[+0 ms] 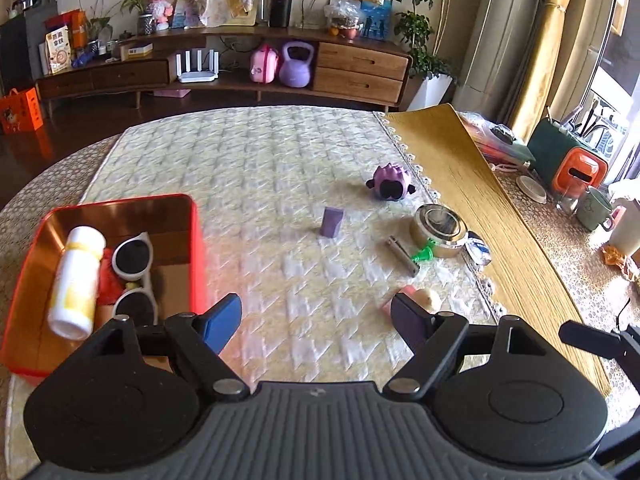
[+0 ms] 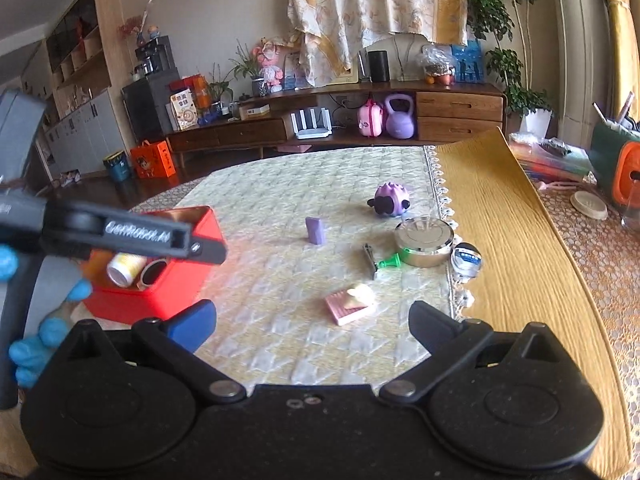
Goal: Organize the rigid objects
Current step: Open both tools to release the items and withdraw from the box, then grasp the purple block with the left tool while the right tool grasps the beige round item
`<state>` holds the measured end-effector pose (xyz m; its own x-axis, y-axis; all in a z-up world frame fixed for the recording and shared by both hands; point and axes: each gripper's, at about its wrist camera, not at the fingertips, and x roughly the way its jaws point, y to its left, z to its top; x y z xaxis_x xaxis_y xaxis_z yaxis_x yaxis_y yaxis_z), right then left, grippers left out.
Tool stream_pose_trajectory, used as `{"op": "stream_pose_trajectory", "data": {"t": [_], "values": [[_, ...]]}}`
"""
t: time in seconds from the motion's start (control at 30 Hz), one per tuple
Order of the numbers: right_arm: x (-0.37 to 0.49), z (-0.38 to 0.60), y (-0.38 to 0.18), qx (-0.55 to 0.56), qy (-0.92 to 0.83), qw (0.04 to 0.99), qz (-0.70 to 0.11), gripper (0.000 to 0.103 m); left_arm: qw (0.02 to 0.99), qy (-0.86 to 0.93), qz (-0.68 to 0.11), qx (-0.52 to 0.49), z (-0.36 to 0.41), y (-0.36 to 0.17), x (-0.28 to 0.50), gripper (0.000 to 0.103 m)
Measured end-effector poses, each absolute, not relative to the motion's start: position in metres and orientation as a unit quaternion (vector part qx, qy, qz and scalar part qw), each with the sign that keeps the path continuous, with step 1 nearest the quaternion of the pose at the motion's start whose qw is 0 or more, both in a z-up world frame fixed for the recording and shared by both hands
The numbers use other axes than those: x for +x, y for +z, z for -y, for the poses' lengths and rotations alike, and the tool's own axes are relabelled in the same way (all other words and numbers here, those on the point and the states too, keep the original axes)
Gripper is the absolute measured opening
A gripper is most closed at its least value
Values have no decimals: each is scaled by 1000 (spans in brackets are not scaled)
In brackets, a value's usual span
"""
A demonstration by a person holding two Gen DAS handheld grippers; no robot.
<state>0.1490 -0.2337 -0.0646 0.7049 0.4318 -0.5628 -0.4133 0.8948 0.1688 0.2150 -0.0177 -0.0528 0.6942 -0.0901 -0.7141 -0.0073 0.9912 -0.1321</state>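
Two grippers, left and right, both spread wide and holding nothing, best to reach slowly for the pink block lying near on the cloth, then carry it to the red box.

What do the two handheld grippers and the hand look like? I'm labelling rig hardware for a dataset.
Both grippers are matte black plastic with twin round housings, silver pivot rivets and angled linkage arms. The left gripper has a ribbed grey centre plate, one blue finger pad and one dark pad. The right gripper is coloured the same. White lettering marks the left gripper's side. The hand wears a bright blue glove.
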Motion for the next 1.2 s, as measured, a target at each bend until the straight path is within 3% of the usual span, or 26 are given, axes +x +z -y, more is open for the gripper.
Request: {"op": "stream_pose_trajectory", "data": {"t": [0.57, 1.2], "values": [[195, 235, -91, -12, 246, 914, -321, 94, 911, 5, -410, -51, 37, -96, 310, 82], [241, 215, -123, -7, 240, 904, -355, 64, 907, 15, -419, -43, 43, -138, 364, 82]]}}
